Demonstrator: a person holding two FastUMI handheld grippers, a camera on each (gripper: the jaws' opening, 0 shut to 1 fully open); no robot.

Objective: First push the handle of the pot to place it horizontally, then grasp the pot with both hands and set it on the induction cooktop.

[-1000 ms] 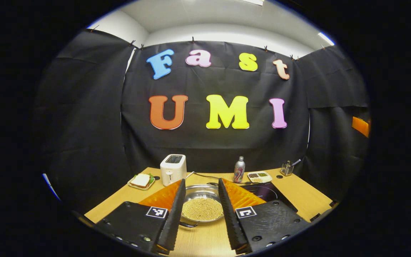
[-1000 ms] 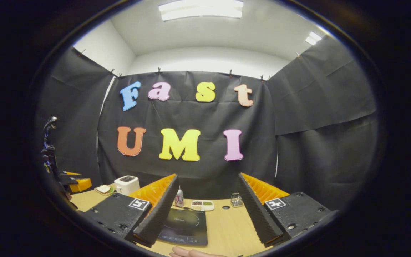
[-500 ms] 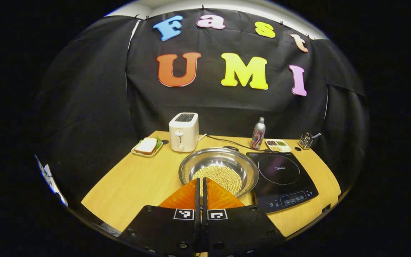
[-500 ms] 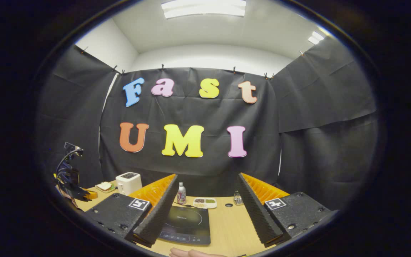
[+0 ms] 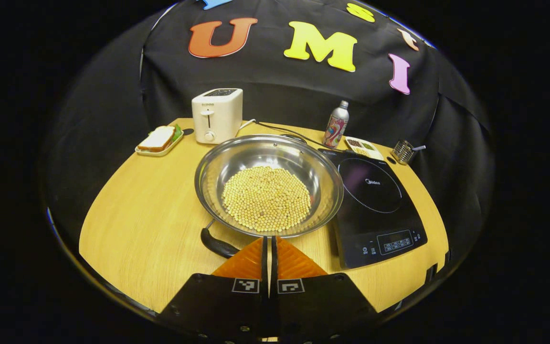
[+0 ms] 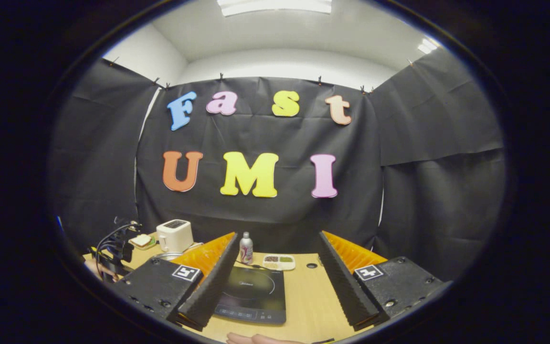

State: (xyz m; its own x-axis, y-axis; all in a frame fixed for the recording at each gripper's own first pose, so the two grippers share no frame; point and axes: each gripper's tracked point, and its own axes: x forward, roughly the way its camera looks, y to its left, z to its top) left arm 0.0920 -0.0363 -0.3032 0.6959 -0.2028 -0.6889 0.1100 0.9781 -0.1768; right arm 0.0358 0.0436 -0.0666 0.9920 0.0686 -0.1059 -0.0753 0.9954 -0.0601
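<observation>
A steel pot (image 5: 220,165) with a layer of yellow beans (image 5: 266,198) stands mid-table in the left gripper view. Its dark handle (image 5: 216,244) sticks out from the near rim toward the lower left. My left gripper (image 5: 269,238) is shut with nothing in it, hovering at the pot's near rim, just right of the handle. The black induction cooktop (image 5: 375,203) lies right beside the pot. In the right gripper view my right gripper (image 6: 276,235) is open and empty, above the cooktop (image 6: 253,295), with the left gripper (image 6: 112,251) far off to its left.
A white toaster (image 5: 216,114) and a sandwich plate (image 5: 159,139) stand behind the pot. A bottle (image 5: 336,125), a small dish (image 5: 361,145), a utensil holder (image 5: 403,150) and a cable sit at the back. A hand (image 6: 256,338) shows at the bottom edge.
My left gripper has gone from open to shut, risen and tilted down over the pot. The right gripper has stayed open and tilted down slightly.
</observation>
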